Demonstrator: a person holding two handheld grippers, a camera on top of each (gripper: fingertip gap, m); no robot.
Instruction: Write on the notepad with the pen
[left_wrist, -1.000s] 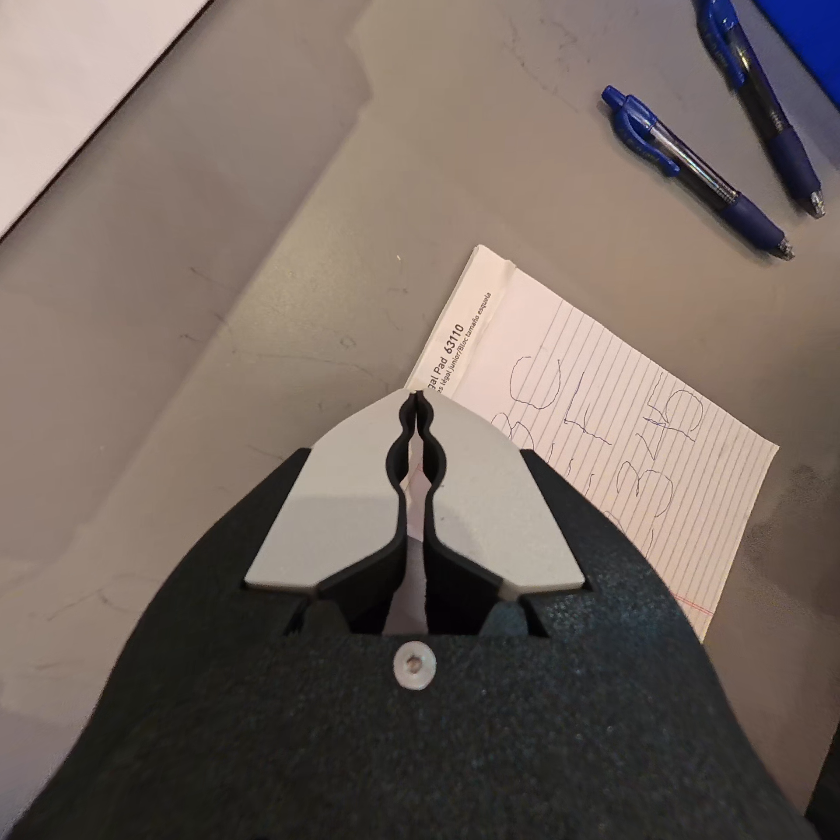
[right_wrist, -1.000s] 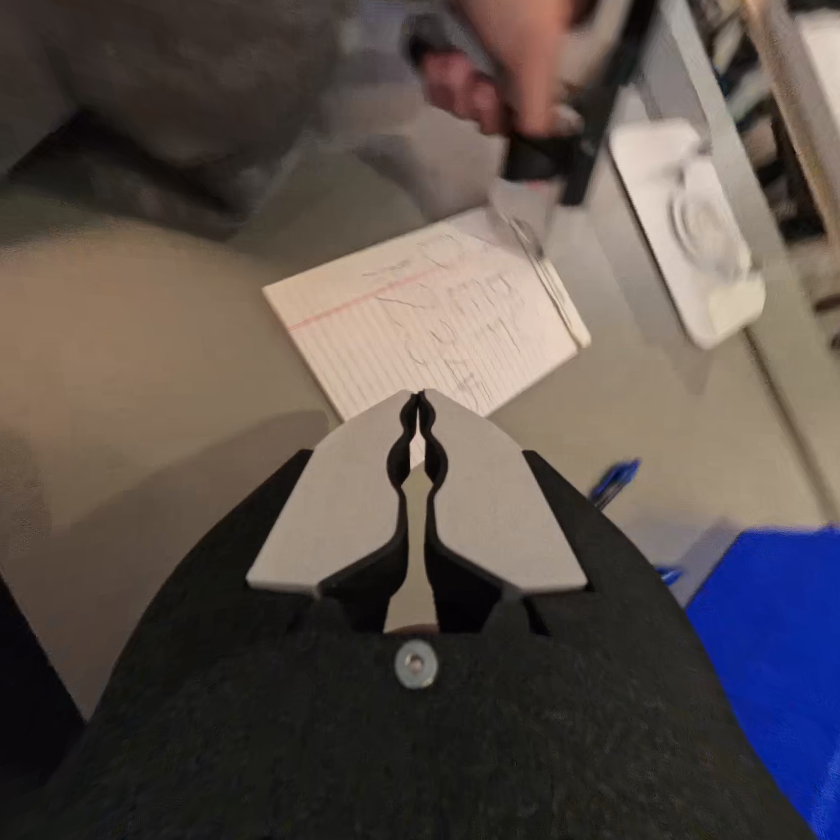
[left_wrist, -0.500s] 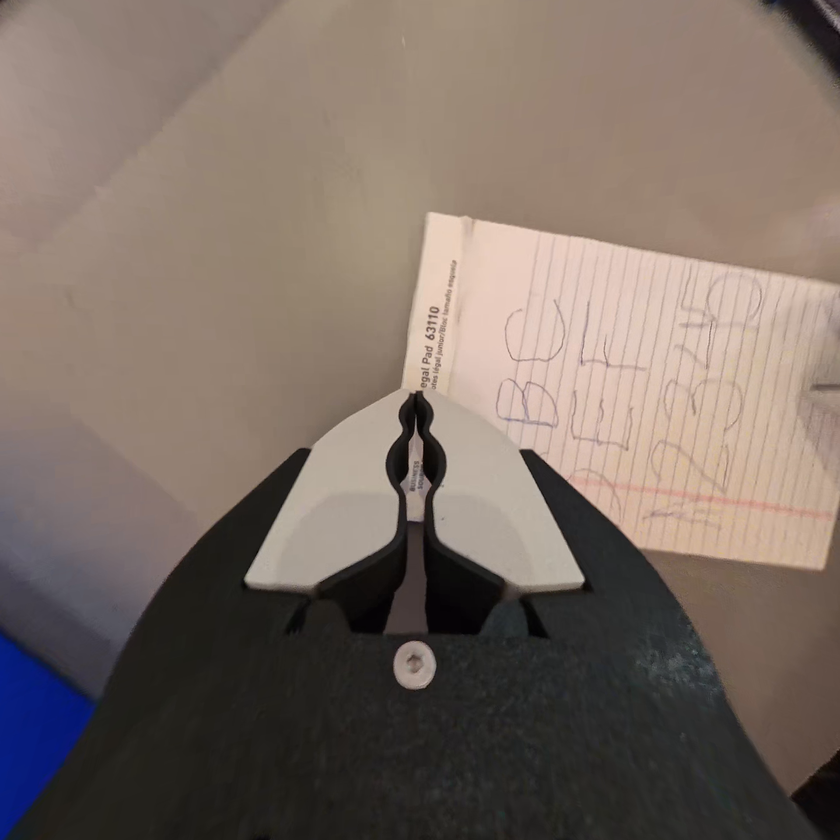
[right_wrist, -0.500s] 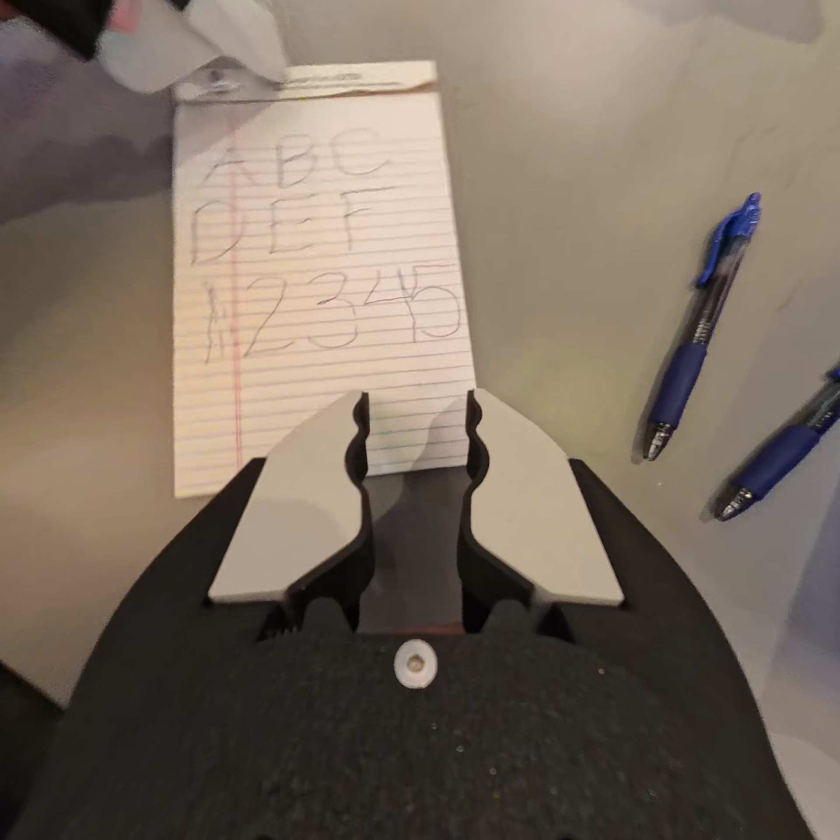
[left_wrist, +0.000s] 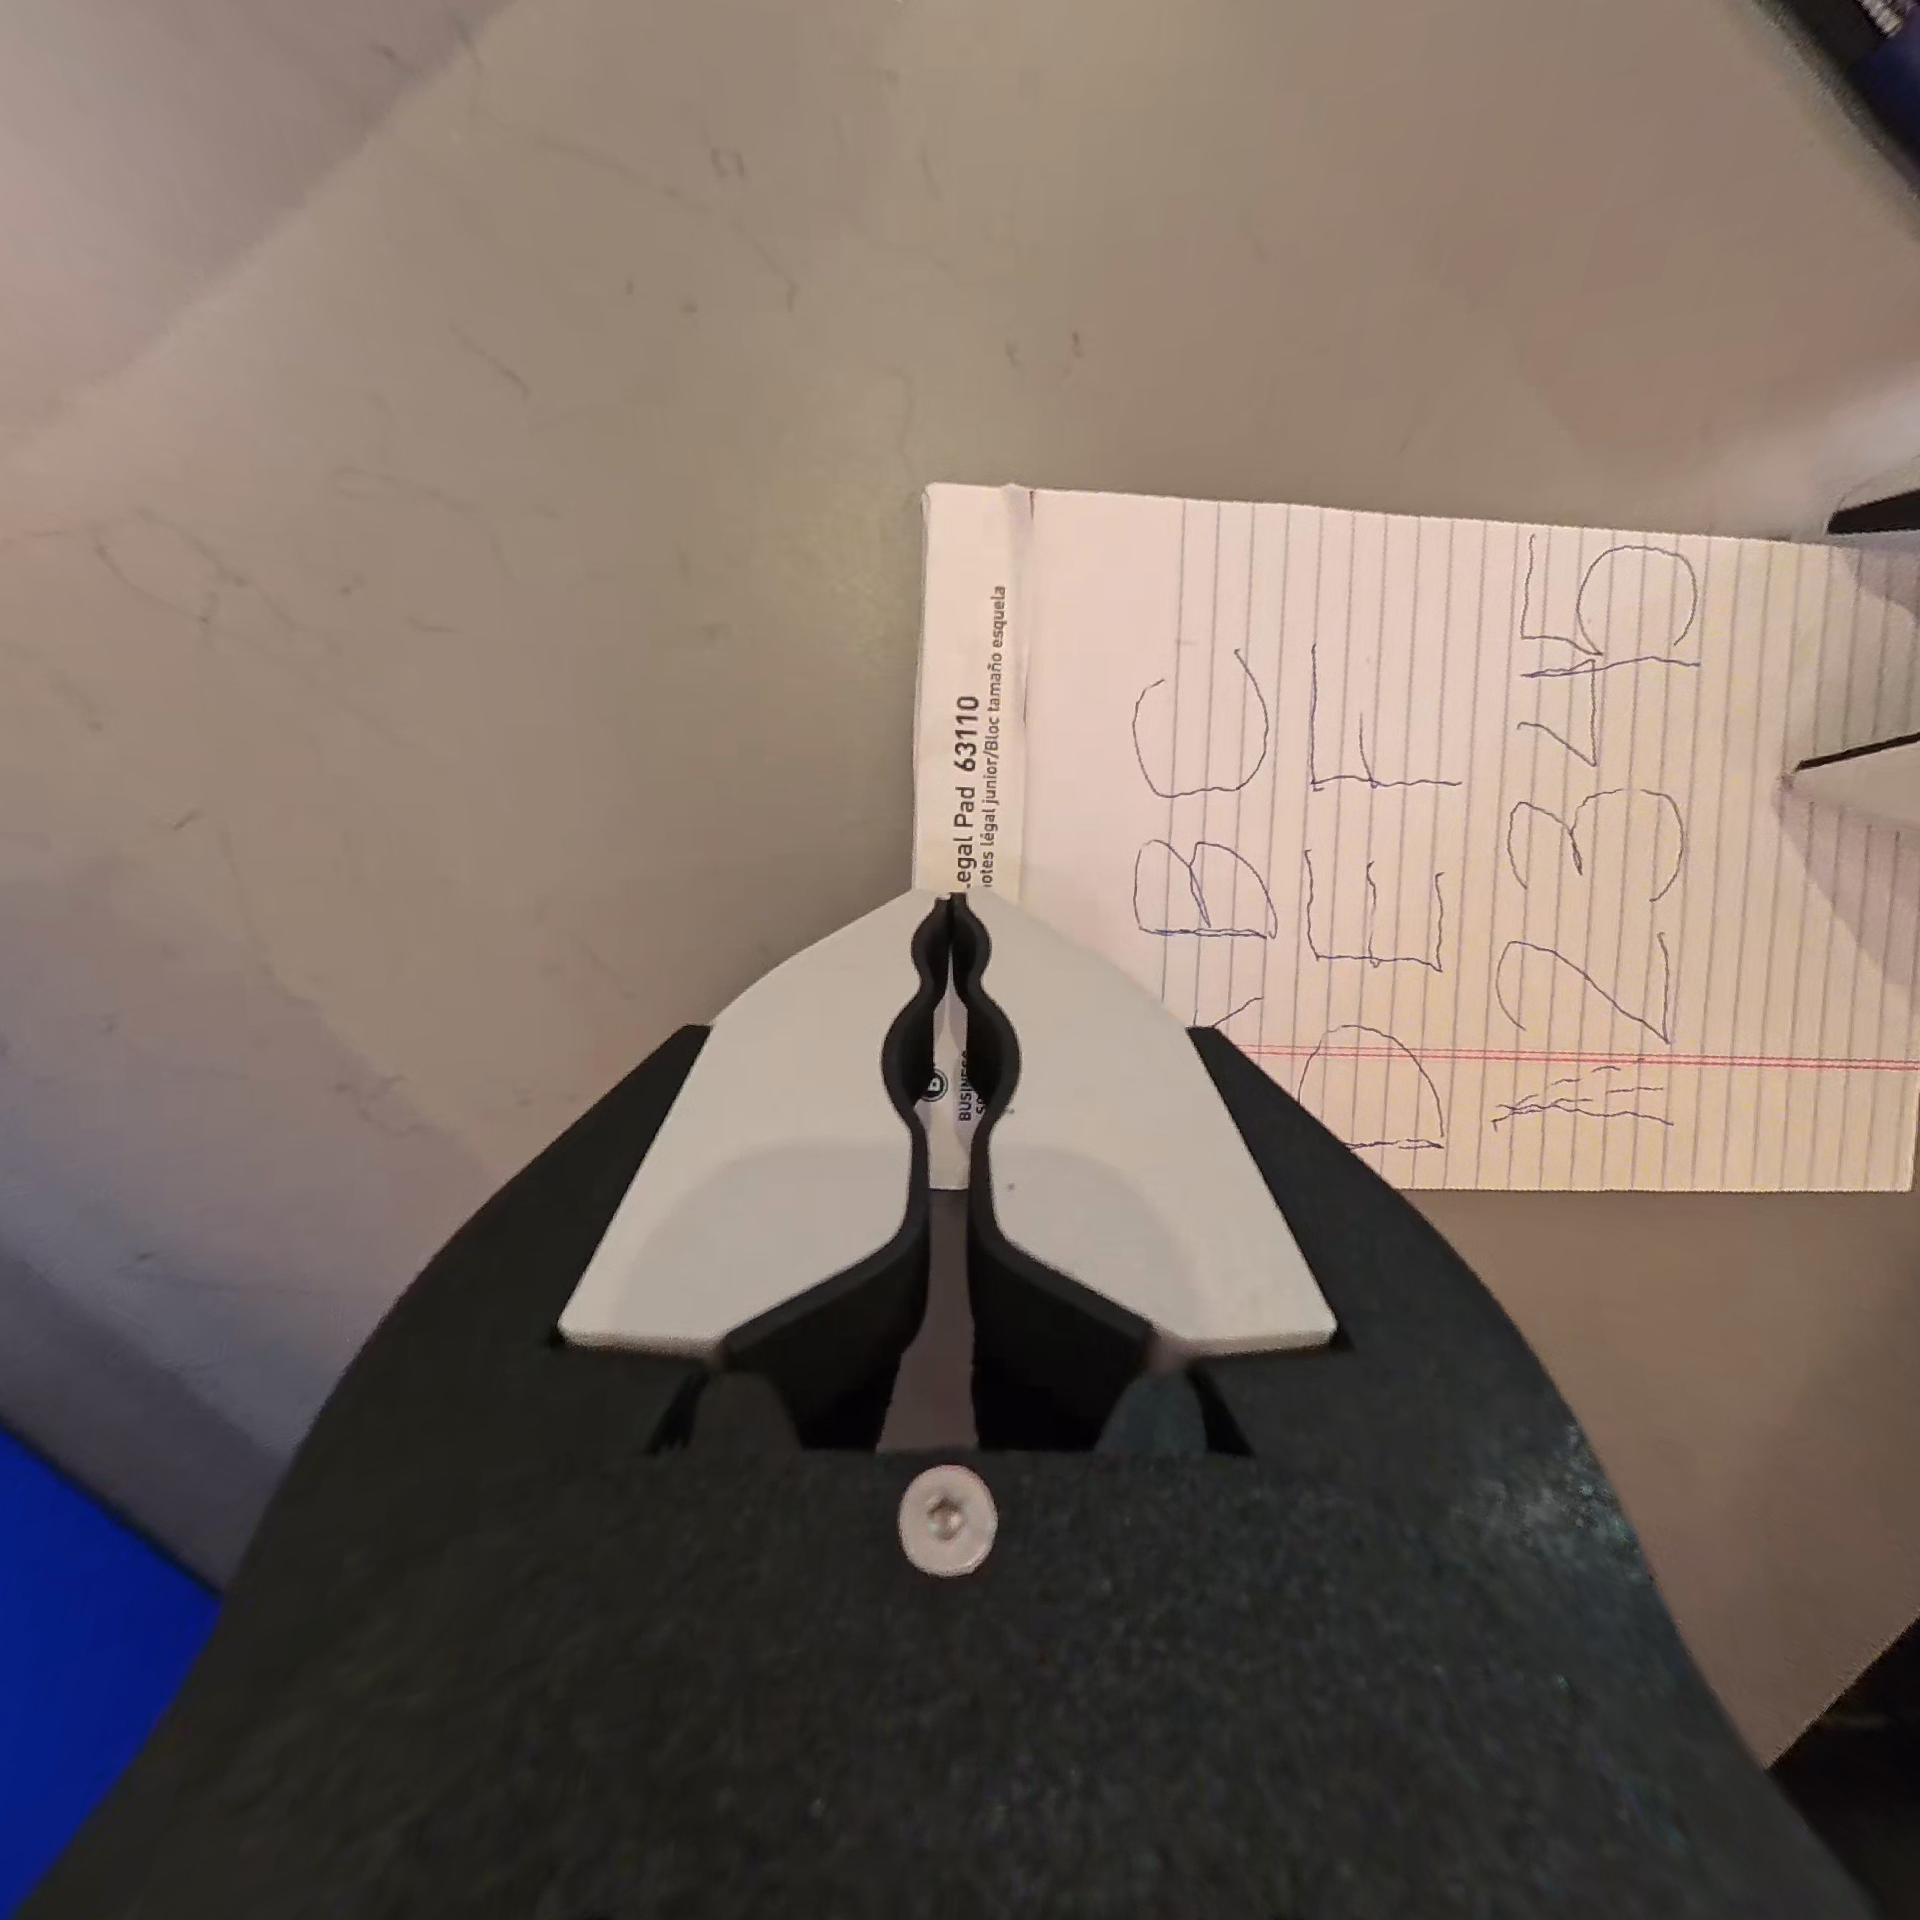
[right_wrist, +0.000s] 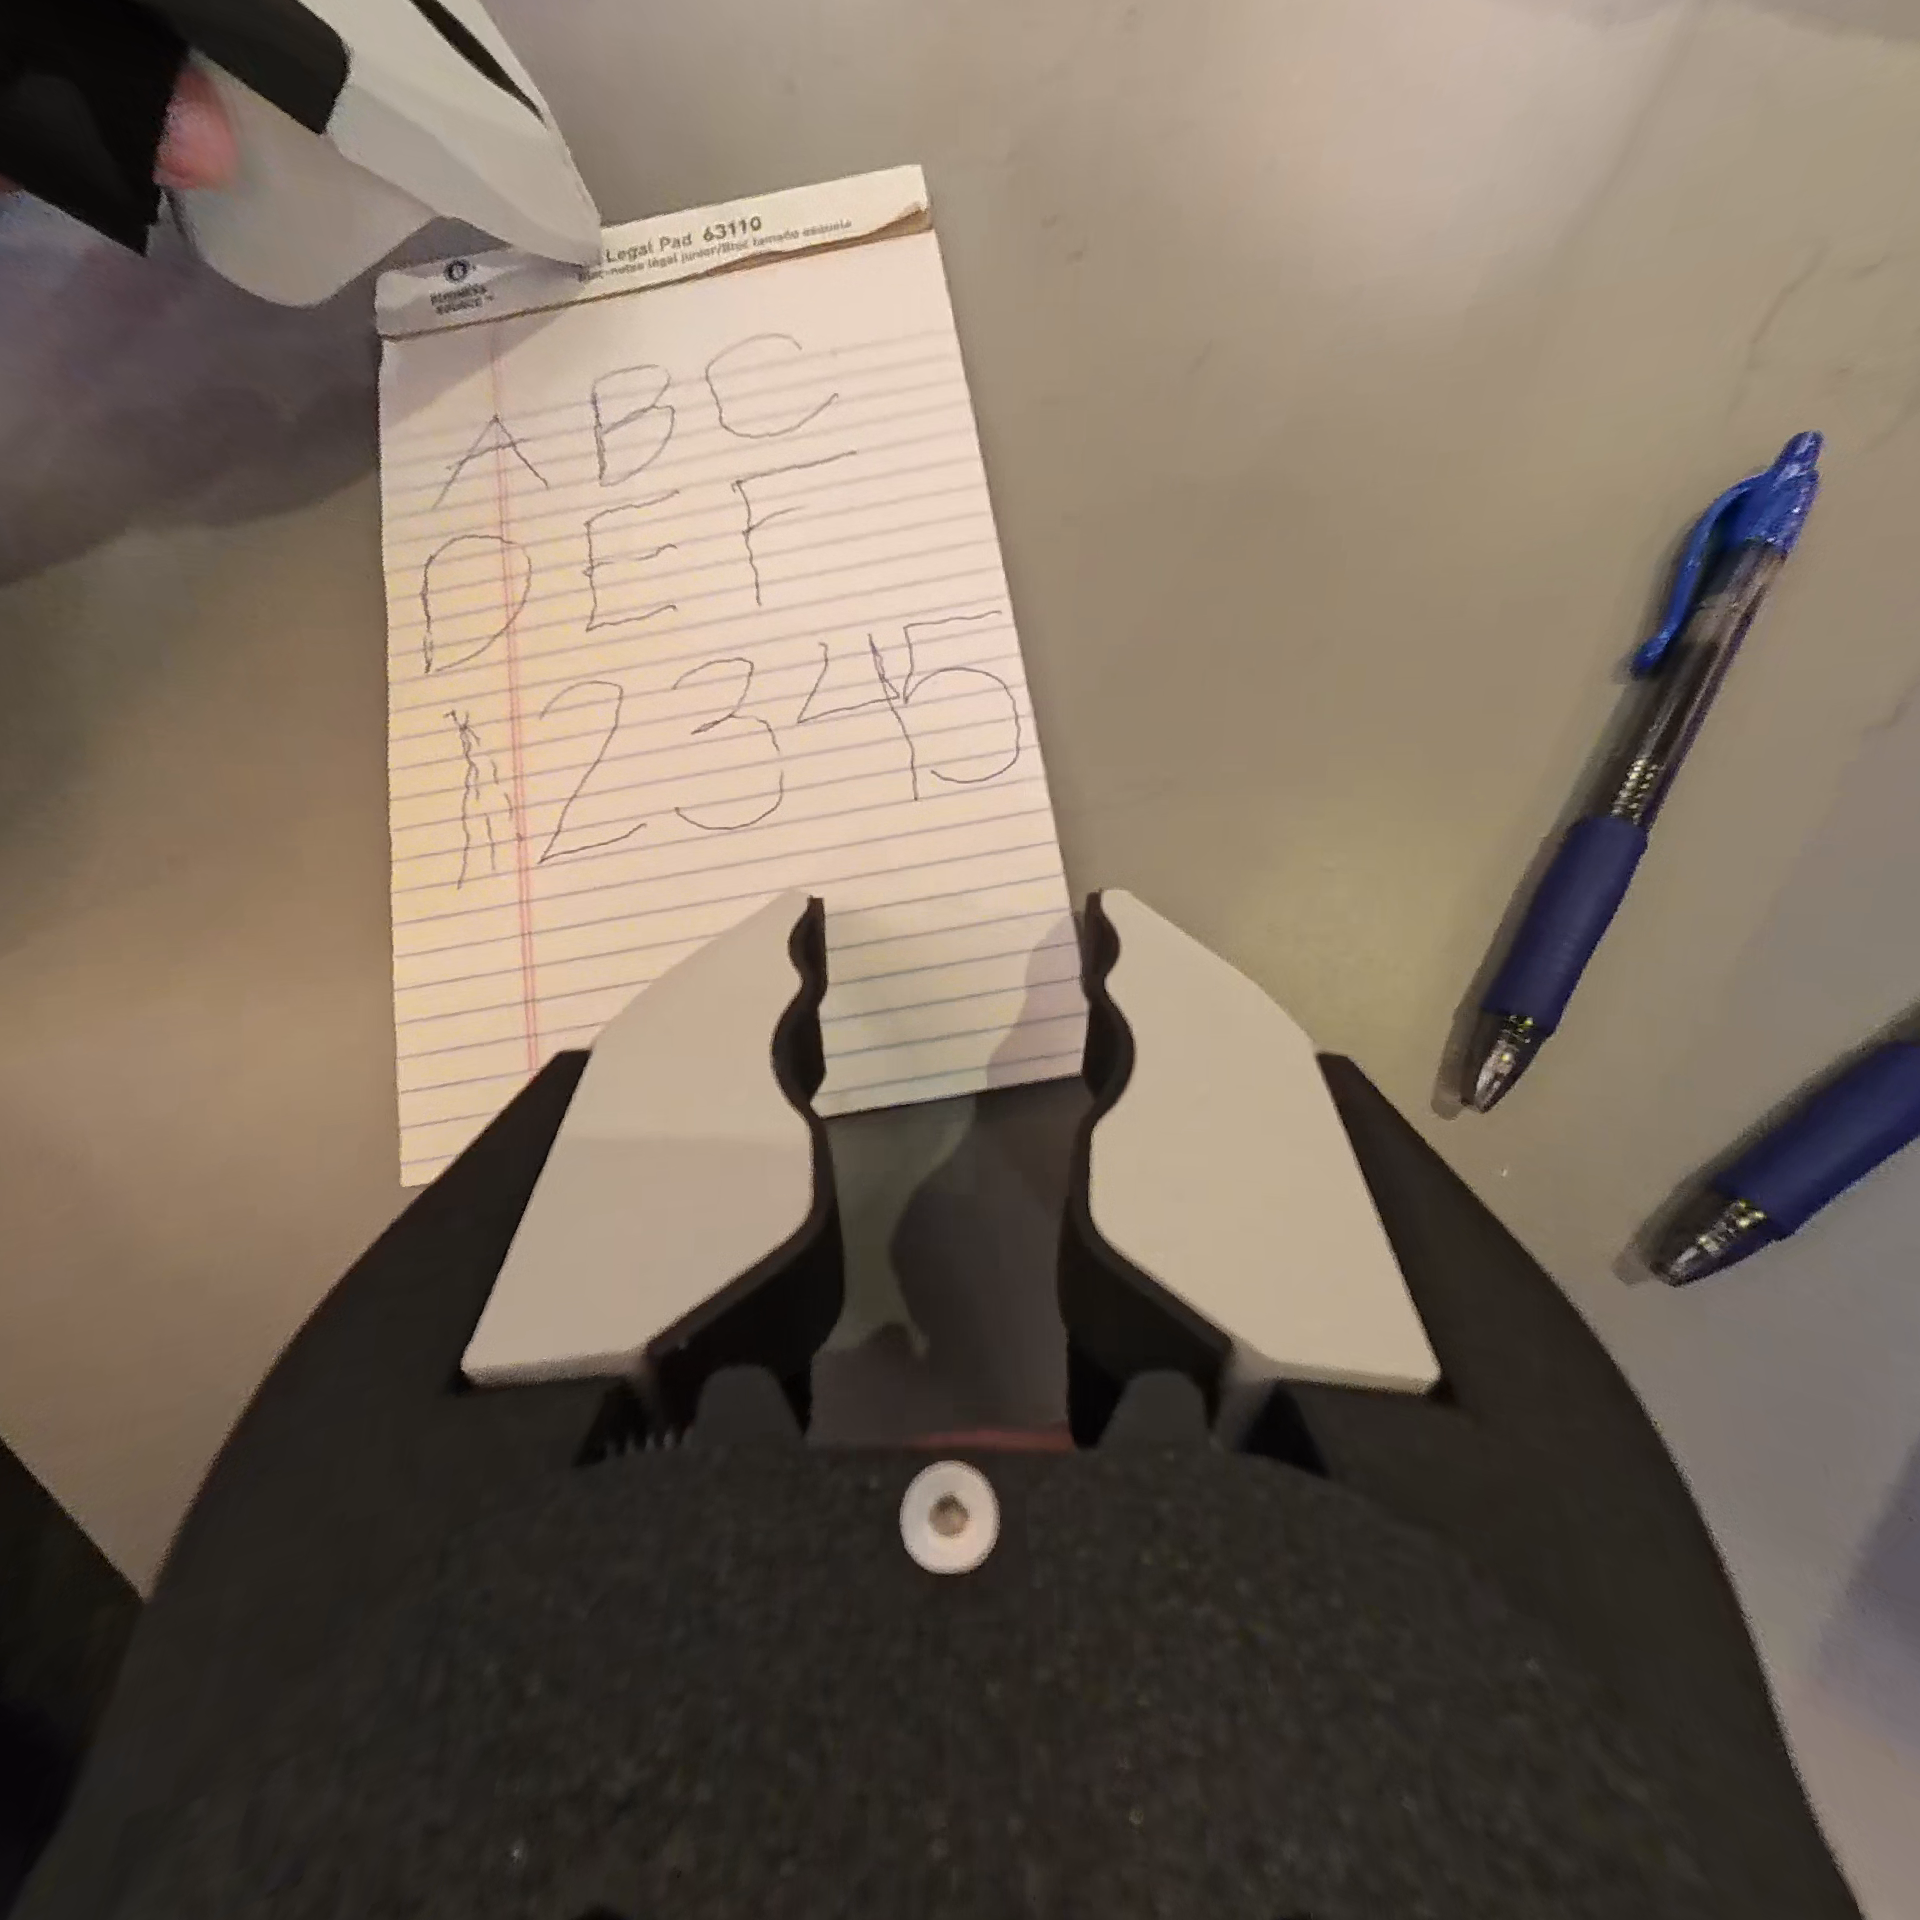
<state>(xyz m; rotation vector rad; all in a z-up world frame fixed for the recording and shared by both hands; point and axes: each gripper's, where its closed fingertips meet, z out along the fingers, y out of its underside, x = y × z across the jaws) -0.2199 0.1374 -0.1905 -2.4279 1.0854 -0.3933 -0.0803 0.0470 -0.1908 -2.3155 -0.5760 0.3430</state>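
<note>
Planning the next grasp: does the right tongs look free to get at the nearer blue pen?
Probably yes. The right tongs are open and empty, and the nearer blue pen lies alone on bare table beside the notepad.

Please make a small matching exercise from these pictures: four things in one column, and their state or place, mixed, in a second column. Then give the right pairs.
Things
1. left gripper
2. right gripper
3. notepad
4. blue pens

States or places
A. lying on the table, right of the pad
B. shut, tips at the pad's top binding
C. already bears handwriting
D. open, empty, over the pad's bottom edge

Pairs: 1-B, 2-D, 3-C, 4-A
</note>
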